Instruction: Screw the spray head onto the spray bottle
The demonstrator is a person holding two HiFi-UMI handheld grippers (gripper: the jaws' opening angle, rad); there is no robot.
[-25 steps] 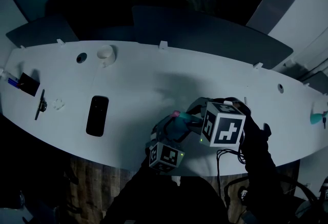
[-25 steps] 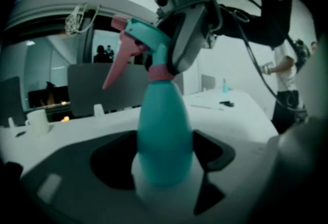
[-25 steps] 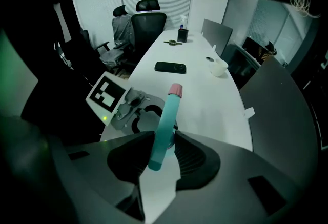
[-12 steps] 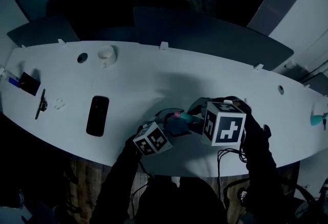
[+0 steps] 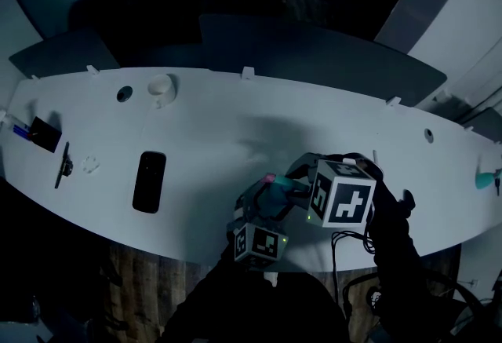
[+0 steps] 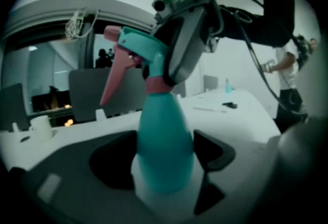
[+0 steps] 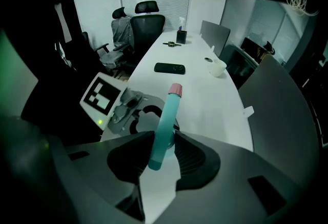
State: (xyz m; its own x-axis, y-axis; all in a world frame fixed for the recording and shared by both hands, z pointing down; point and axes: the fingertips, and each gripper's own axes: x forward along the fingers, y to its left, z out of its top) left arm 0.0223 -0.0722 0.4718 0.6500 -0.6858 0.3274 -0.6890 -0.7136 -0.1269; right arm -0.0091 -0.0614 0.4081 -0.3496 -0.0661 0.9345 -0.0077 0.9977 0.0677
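Observation:
A teal spray bottle [image 6: 164, 141] stands upright near the front edge of the white table [image 5: 204, 137]. Its teal spray head [image 6: 141, 48] has a pink trigger and a pink collar and sits on the bottle's neck. My left gripper [image 6: 164, 164] is shut on the bottle's body, a jaw on each side. My right gripper [image 7: 164, 148] comes down from above, shut on the spray head [image 7: 166, 120], whose pink nozzle tip points away. In the head view the bottle [image 5: 274, 194] lies between the left gripper [image 5: 263, 208] and the right gripper [image 5: 302, 191].
A black phone [image 5: 149, 180] lies left of the bottle. A white cup [image 5: 161, 86] stands at the back left and a dark holder [image 5: 43, 132] at the far left. A small teal bottle [image 5: 485, 179] is at the right end. Office chairs [image 7: 146, 23] stand beyond the table.
Half a second ago the left gripper's marker cube showed higher and further left, turned; now it is back near its place of one second ago. The right gripper and bottle look unchanged.

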